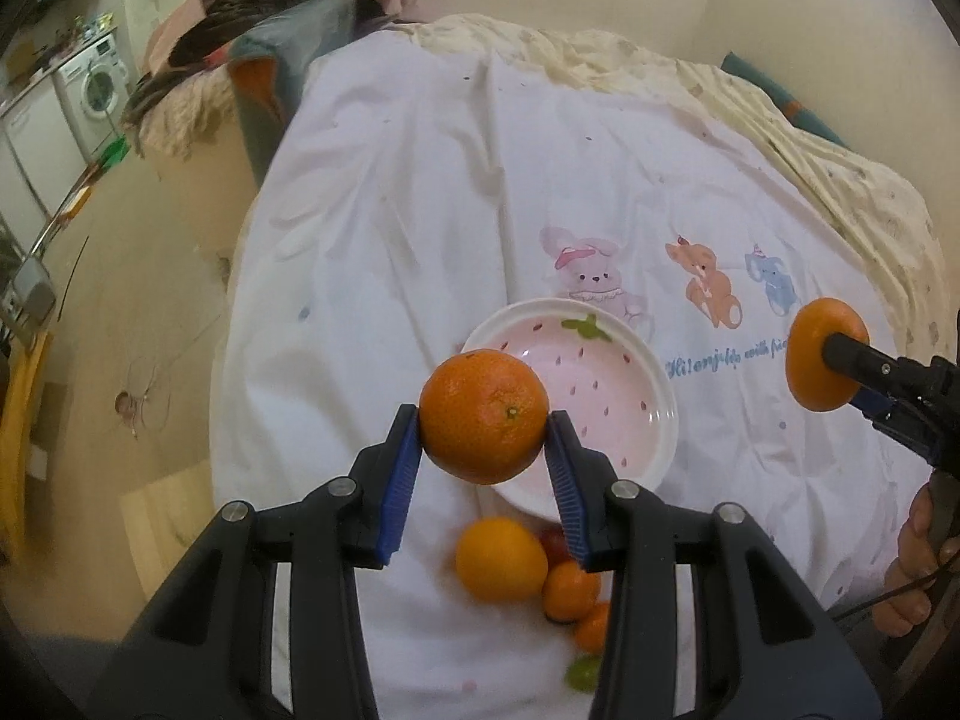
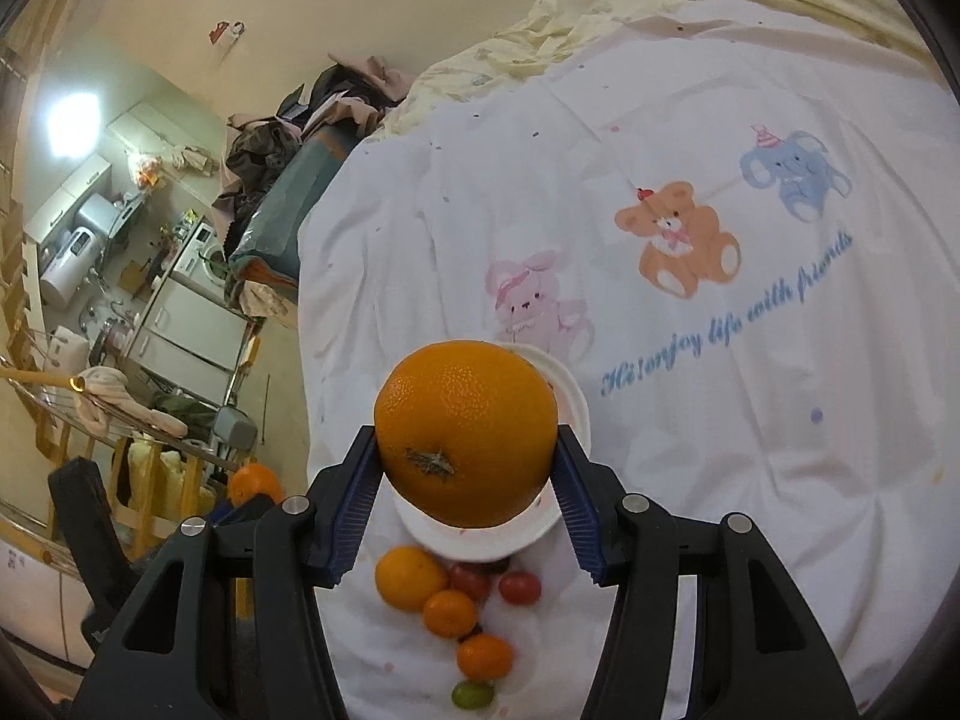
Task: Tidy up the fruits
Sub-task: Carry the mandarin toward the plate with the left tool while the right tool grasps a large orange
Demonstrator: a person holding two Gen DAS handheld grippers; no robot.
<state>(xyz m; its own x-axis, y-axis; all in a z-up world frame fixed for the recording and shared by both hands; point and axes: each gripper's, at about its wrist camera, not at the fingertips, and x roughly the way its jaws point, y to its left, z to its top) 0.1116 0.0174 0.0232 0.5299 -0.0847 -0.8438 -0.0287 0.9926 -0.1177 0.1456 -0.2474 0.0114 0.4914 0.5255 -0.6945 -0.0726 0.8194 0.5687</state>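
Note:
My left gripper (image 1: 485, 420) is shut on an orange (image 1: 483, 416) and holds it above the near edge of a pink strawberry-pattern bowl (image 1: 651, 378) on the white bedsheet. My right gripper (image 2: 467, 435) is shut on a second, larger orange (image 2: 467, 432) above the same bowl (image 2: 573, 396); it also shows at the right of the left wrist view (image 1: 825, 369). Loose fruit lies in front of the bowl: an orange (image 2: 409, 577), two small mandarins (image 2: 450, 613), red cherry tomatoes (image 2: 519, 588) and a green one (image 2: 471, 694).
The bed has a white sheet with cartoon animals (image 2: 678, 240) and a cream quilt (image 1: 780, 120) at the far side. The bed's left edge drops to the floor (image 1: 150, 300). A clothes pile (image 1: 252, 18) and a washing machine (image 1: 96, 84) stand beyond.

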